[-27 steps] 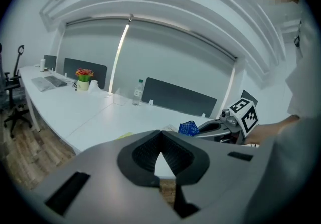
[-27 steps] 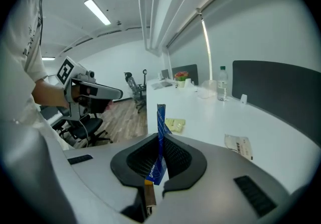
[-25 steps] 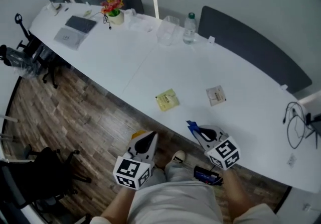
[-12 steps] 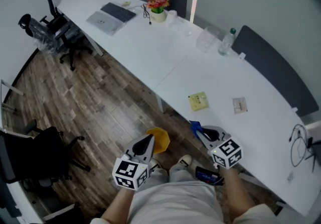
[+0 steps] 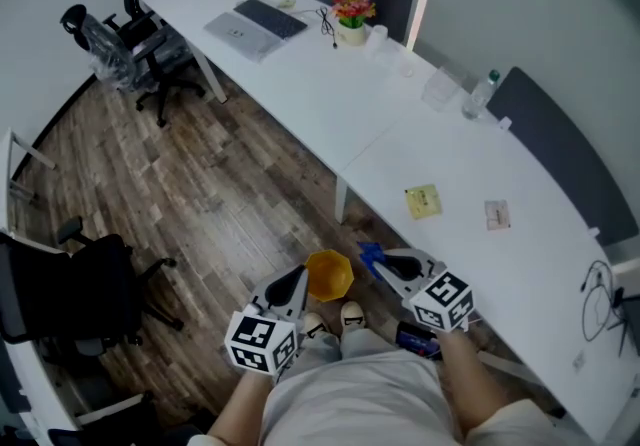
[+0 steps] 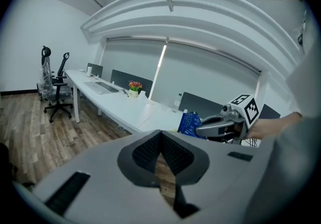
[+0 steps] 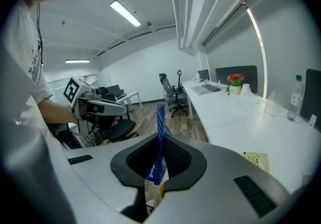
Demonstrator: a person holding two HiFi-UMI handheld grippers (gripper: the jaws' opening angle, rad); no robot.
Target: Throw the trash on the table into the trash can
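- Right tool (image 5: 378,260) is pinching a blue wrapper (image 5: 370,253). A second ago it hung at the counter's near edge; now it has come off the counter (image 5: 300,84) and is over the wooden floor (image 5: 200,194).
- The orange trash can (image 5: 329,275), only a sliver behind the left tool a second ago, now stands in full sight on the floor, between the two tools and just beside the wrapper.
- The left tool (image 5: 297,277) is pressed together with nothing in it, and has kept its place low by the person's legs.
- A yellow packet (image 5: 422,201) and a pale packet (image 5: 496,215) have stayed where they lay on the counter.
- Only the right gripper view shows the grip itself: the wrapper (image 7: 159,132) stands edge-on between the right tool's (image 7: 159,162) pads.
- The left gripper view shows the left tool (image 6: 161,150) closed at the tips, and the wrapper (image 6: 189,123) poking out ahead of the right tool from the side.
- Only the head view shows the trash can and the pale packet; the yellow packet (image 7: 256,159) also appears in the right gripper view.
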